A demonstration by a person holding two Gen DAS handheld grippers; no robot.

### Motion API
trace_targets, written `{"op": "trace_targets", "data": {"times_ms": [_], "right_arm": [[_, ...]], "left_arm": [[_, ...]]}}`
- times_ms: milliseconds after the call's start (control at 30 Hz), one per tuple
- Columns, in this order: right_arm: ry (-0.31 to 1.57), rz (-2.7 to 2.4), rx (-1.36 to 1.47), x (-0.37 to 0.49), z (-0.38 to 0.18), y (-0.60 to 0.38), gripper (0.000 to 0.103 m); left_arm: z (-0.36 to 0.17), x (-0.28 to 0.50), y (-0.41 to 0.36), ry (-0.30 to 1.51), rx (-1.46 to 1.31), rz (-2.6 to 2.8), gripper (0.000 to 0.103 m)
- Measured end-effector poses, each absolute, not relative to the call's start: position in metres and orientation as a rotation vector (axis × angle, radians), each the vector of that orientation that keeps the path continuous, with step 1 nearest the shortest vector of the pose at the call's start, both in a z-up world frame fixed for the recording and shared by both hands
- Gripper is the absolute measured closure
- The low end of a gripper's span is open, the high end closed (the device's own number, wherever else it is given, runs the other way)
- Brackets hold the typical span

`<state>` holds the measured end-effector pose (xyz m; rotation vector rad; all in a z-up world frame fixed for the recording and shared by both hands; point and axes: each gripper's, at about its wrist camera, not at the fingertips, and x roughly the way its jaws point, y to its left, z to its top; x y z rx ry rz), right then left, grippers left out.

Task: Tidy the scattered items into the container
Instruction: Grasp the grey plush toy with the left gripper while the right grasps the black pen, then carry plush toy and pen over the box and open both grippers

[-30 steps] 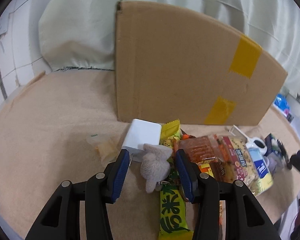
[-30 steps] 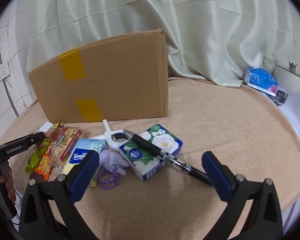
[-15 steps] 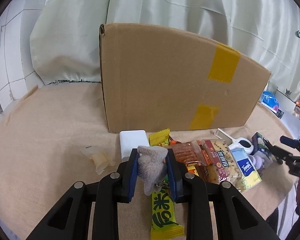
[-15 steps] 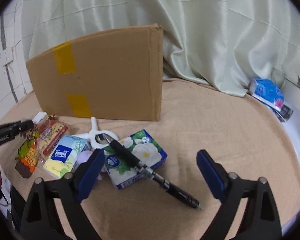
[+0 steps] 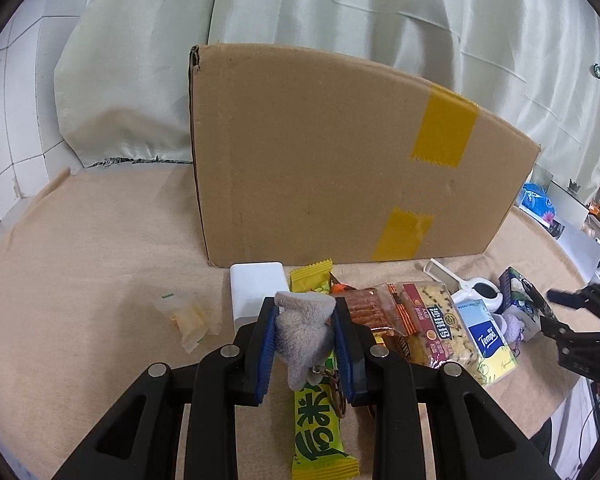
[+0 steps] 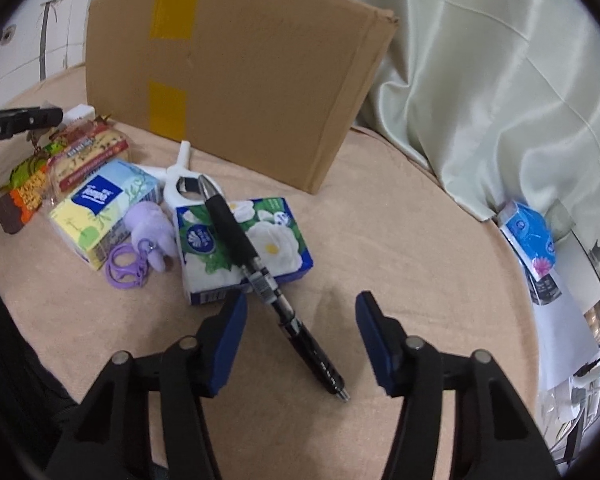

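One cardboard box (image 5: 340, 152) stands on the tan cloth (image 5: 80, 260), two strips of yellow tape on its near wall. The left gripper (image 5: 305, 328) is clenched on one grey plush toy (image 5: 302, 330), lifted just in front of the box. The right gripper (image 6: 300, 320) is closing, its blue pads not touching the one black pen (image 6: 260, 264) that lies between them, propped on one flowered tissue pack (image 6: 276, 240). Beside it: one purple plush keyring (image 6: 148, 232), one Tempo tissue pack (image 6: 100, 204), one white clip (image 6: 184, 176)
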<state>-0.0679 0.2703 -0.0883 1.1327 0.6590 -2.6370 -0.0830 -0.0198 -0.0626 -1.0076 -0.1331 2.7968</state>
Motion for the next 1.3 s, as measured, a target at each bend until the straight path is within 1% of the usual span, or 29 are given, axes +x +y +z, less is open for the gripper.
{"op": "trace_targets", "data": {"times_ms": [67,100,167,367,467,567,633,767,1000,1100,1167,1300], "right_arm": [[0.653,-2.597,1.166,-0.074,-0.094,0.269,0.078],[0.611,-2.585,1.160,-0.075,-0.093,0.271,0.080],[0.572,-2.606,1.171,-0.076,-0.089,0.275,0.090],[0.328,-2.688,1.012,-0.066,-0.043,0.292,0.090],[0.175,-2.683,0.913,-0.059,-0.021,0.292,0.090],[0.007,-2.643,0.842,-0.055,-0.011,0.288,0.090],[-0.033,-2.636,0.822,-0.058,-0.011,0.283,0.090],[-0.074,-2.629,0.838,-0.066,-0.017,0.272,0.090],[-0.078,-2.616,0.853,-0.069,-0.018,0.262,0.090],[-0.065,-2.631,0.815,-0.067,-0.002,0.262,0.090],[-0.051,-2.645,0.768,-0.067,0.017,0.263,0.090],[-0.022,-2.679,0.646,-0.078,0.068,0.255,0.090]], "left_arm": [[-0.062,-0.083,-0.020,-0.137,-1.007,2.798,0.075],[-0.061,-0.083,-0.021,-0.142,-1.002,2.803,0.075],[-0.060,-0.083,-0.022,-0.152,-0.998,2.803,0.075],[-0.042,-0.081,-0.024,-0.162,-0.948,2.819,0.075],[-0.030,-0.076,-0.025,-0.146,-0.912,2.837,0.075],[-0.021,-0.071,-0.025,-0.130,-0.894,2.838,0.075],[-0.016,-0.068,-0.026,-0.128,-0.883,2.842,0.075],[-0.012,-0.063,-0.029,-0.121,-0.883,2.844,0.075],[-0.005,-0.059,-0.034,-0.125,-0.861,2.855,0.075],[0.016,-0.060,-0.032,-0.109,-0.807,2.867,0.075],[0.039,-0.062,-0.030,-0.078,-0.747,2.876,0.075],[0.089,-0.079,-0.025,-0.028,-0.638,2.886,0.075]]}}
